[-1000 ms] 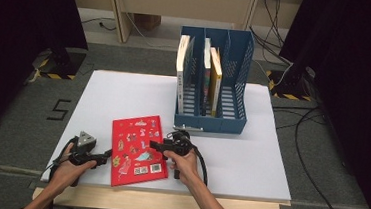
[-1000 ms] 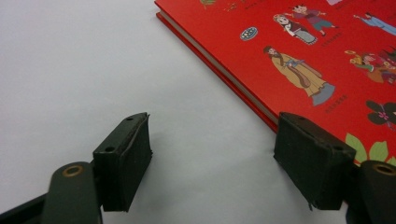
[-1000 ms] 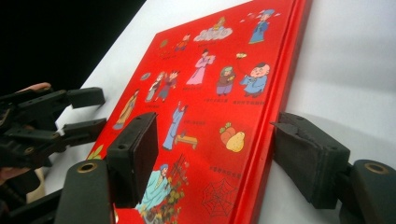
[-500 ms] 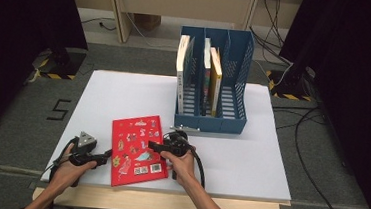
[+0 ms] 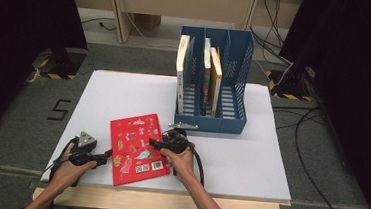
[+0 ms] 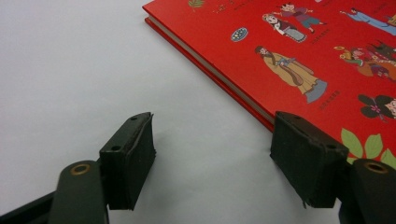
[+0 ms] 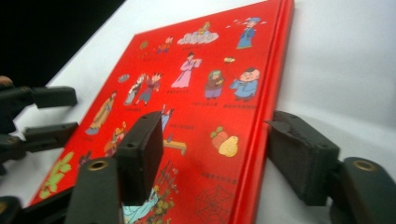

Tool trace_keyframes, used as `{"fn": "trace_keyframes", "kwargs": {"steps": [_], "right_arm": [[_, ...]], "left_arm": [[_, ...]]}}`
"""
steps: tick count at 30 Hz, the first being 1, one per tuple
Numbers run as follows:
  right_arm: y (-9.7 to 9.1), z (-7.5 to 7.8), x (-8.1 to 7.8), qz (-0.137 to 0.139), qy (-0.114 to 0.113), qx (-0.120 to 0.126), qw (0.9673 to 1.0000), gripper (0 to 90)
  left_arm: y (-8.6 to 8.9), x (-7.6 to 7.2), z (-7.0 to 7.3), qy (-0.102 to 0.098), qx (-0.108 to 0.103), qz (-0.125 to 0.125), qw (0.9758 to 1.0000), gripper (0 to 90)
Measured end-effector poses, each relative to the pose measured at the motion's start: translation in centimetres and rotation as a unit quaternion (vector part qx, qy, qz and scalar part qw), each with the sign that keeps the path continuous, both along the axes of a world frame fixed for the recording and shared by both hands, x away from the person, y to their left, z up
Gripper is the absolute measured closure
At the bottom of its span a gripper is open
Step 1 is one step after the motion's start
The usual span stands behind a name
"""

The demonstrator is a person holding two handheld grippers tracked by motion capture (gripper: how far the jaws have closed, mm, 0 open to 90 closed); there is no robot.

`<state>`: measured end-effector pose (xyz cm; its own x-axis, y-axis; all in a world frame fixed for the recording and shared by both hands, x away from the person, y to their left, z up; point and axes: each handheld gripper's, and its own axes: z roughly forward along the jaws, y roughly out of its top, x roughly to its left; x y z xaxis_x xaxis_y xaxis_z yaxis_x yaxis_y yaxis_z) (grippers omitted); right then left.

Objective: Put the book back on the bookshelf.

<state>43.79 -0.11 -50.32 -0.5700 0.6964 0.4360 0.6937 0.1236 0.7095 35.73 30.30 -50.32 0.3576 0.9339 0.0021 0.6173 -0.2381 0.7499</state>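
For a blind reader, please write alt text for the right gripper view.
The right gripper, jaws open, straddles the spine edge of a red picture book lying flat on a white table. The left gripper waits at the book's opposite edge.

A red book [image 5: 137, 148], its cover patterned with small multicoloured cartoon figures, is seen between two black grippers on a white table [image 5: 249, 154]; beyond the right gripper [image 5: 156, 144], a blue slatted rack [image 5: 240, 79] is pictured.

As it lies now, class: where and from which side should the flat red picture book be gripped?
Probably at its spine edge, from the right: the red picture book lies flat, and the open right gripper straddles that edge, low over the white table.
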Motion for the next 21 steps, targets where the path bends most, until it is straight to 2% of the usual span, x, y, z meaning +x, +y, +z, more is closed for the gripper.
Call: {"fn": "trace_keyframes", "kwargs": {"steps": [2, 4, 5, 7, 11, 13, 15, 21], "right_arm": [[0.1, 0.0, -0.1, -0.009, 0.006, 0.009, 0.9999, 34.1], [-0.3, -0.2, -0.1, -0.019, 0.021, 0.037, 0.9989, 34.3], [-0.3, -0.3, -0.1, -0.020, 0.019, 0.042, 0.9987, 34.3], [-0.3, -0.2, -0.4, -0.020, 0.021, 0.035, 0.9990, 34.1], [-0.9, -0.2, -0.6, -0.030, 0.050, 0.068, 0.9960, 33.9], [-0.9, -0.2, -0.7, -0.032, 0.054, 0.070, 0.9956, 33.9], [-1.1, -0.3, -0.6, -0.037, 0.069, 0.086, 0.9933, 34.2], [-1.2, -0.3, -1.2, -0.035, 0.075, 0.092, 0.9923, 33.8]], "left_arm": [[0.0, 0.0, 0.0, 0.000, 0.000, 0.001, 1.0000, 29.5], [-0.1, 0.0, 0.0, 0.000, 0.000, 0.002, 1.0000, 29.7], [-0.1, 0.0, 0.0, 0.000, -0.001, 0.003, 1.0000, 29.7], [-0.1, 0.0, 0.0, -0.001, -0.002, 0.004, 1.0000, 29.8], [0.0, 0.0, -0.1, -0.002, -0.003, 0.006, 1.0000, 29.9], [0.0, -0.1, -0.1, -0.003, -0.002, 0.005, 1.0000, 29.9], [0.0, -0.1, -0.1, -0.003, -0.002, 0.006, 1.0000, 29.9], [-0.2, -0.1, -0.1, -0.004, -0.003, 0.011, 0.9999, 30.2]]}}
